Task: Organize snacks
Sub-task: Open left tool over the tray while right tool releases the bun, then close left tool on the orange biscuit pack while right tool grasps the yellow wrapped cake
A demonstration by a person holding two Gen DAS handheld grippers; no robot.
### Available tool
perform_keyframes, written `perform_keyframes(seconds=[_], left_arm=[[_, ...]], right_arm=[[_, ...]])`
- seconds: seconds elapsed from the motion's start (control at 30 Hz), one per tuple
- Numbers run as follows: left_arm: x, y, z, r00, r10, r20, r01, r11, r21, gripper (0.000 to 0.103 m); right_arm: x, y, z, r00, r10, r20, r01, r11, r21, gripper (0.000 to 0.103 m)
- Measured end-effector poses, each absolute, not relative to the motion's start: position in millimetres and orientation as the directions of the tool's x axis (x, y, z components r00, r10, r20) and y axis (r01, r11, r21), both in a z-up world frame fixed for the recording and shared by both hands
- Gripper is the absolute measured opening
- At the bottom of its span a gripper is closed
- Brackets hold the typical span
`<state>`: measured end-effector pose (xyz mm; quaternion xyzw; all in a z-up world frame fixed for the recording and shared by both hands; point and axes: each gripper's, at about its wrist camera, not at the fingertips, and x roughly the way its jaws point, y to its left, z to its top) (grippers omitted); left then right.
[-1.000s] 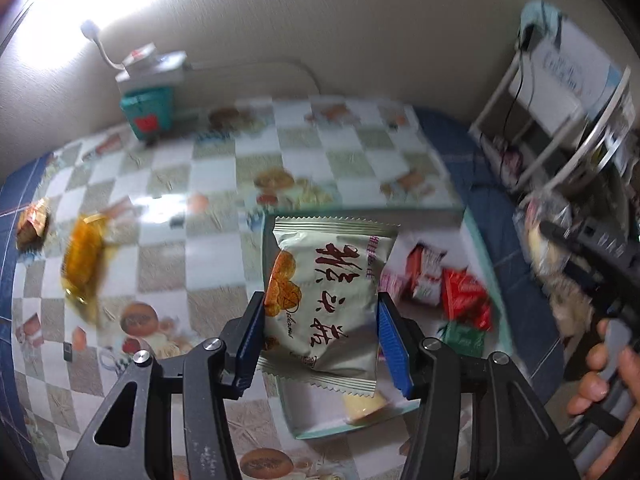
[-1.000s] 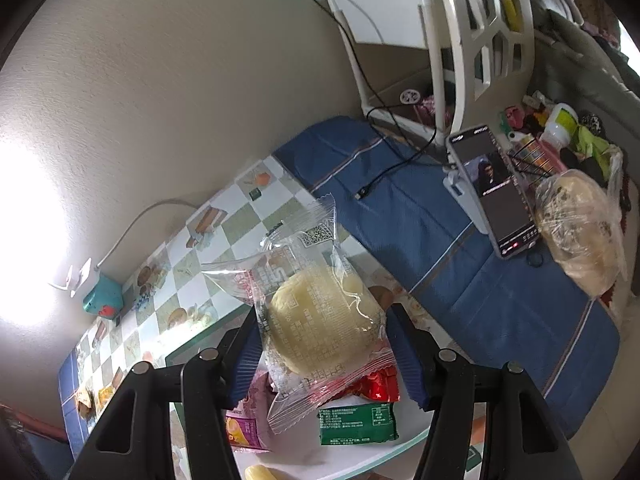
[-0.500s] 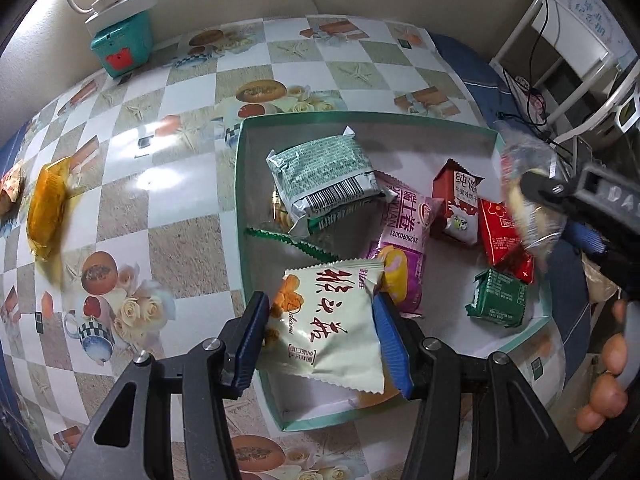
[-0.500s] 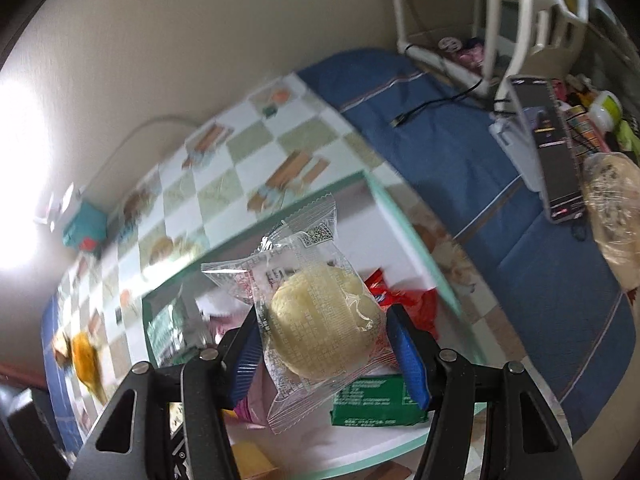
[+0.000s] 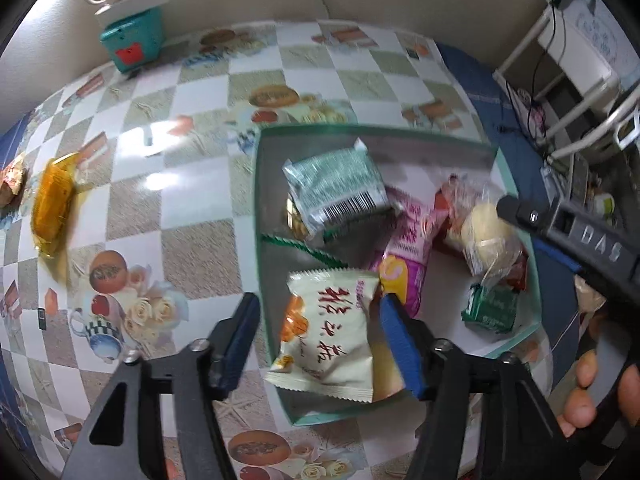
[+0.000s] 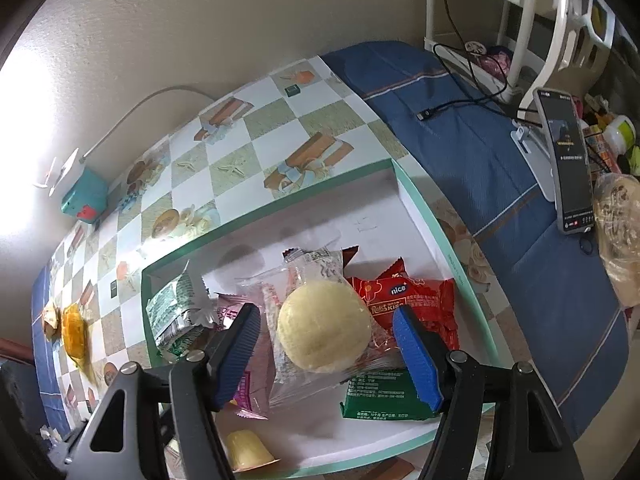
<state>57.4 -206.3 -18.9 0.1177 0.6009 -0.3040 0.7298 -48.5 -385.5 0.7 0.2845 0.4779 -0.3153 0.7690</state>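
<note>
A cream packet with red characters [image 5: 326, 332] lies in the near left corner of the green-rimmed white tray [image 5: 258, 200]. My left gripper [image 5: 320, 324] is opening around the packet, and its left pad stands clear of it. A round yellow pastry in a clear wrapper [image 6: 324, 328] rests on other snacks in the tray [image 6: 420, 216]. My right gripper [image 6: 326, 336] is opening too, with a gap on each side of the pastry. In the left wrist view the pastry [image 5: 486, 232] lies under the right gripper's finger [image 5: 520, 212].
The tray also holds a green-silver packet [image 5: 336, 188], a pink packet [image 5: 404, 256], a red packet [image 6: 400, 296], a small green pack [image 6: 384, 396] and a jelly cup [image 6: 246, 450]. An orange-wrapped snack [image 5: 52, 204] lies on the chequered table. A teal box [image 5: 132, 40] stands at the wall. A phone on a stand [image 6: 568, 160] is at the right.
Both grippers came down over the tray and their jaws spread. The cream packet and the pastry, gripped before, now lie loose in the tray.
</note>
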Motion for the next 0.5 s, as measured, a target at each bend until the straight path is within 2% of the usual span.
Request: perform_keyframes(seconds=[0.1, 0.27, 0.33, 0.37, 0.4, 0.5], left_arm=[[71.2, -191.5, -11.5, 0.115, -0.310, -0.944, 0.536, 0.819, -0.204, 0.069], [95.5, -164.0, -2.3, 0.156, -0.315, -0.936, 0.461, 0.861, -0.213, 0.075], [108.9, -148.2, 1.2, 0.183, -0.313, -0.932, 0.413, 0.885, -0.216, 0.085], [113.4, -142.7, 2.2, 0.194, -0.311, -0.930, 0.397, 0.892, -0.216, 0.085], [120.9, -132.3, 4.2, 0.214, -0.301, -0.929, 0.368, 0.906, -0.209, 0.085], [136.7, -107.1, 8.2, 0.248, -0.287, -0.925, 0.312, 0.928, -0.204, 0.085]], right_arm=[[-43.3, -380.1, 4.0, 0.353, -0.219, -0.910, 0.742, 0.658, 0.129, 0.086], [-34.9, -369.6, 5.6, 0.356, -0.228, -0.906, 0.719, 0.686, 0.110, 0.086], [-30.9, -363.8, 7.0, 0.358, -0.235, -0.904, 0.705, 0.703, 0.097, 0.087], [-29.8, -362.3, 7.3, 0.359, -0.238, -0.903, 0.702, 0.707, 0.093, 0.091], [-28.3, -360.0, 7.7, 0.359, -0.241, -0.902, 0.698, 0.711, 0.088, 0.101], [-23.5, -352.5, 11.1, 0.367, -0.251, -0.896, 0.686, 0.723, 0.079, 0.103]])
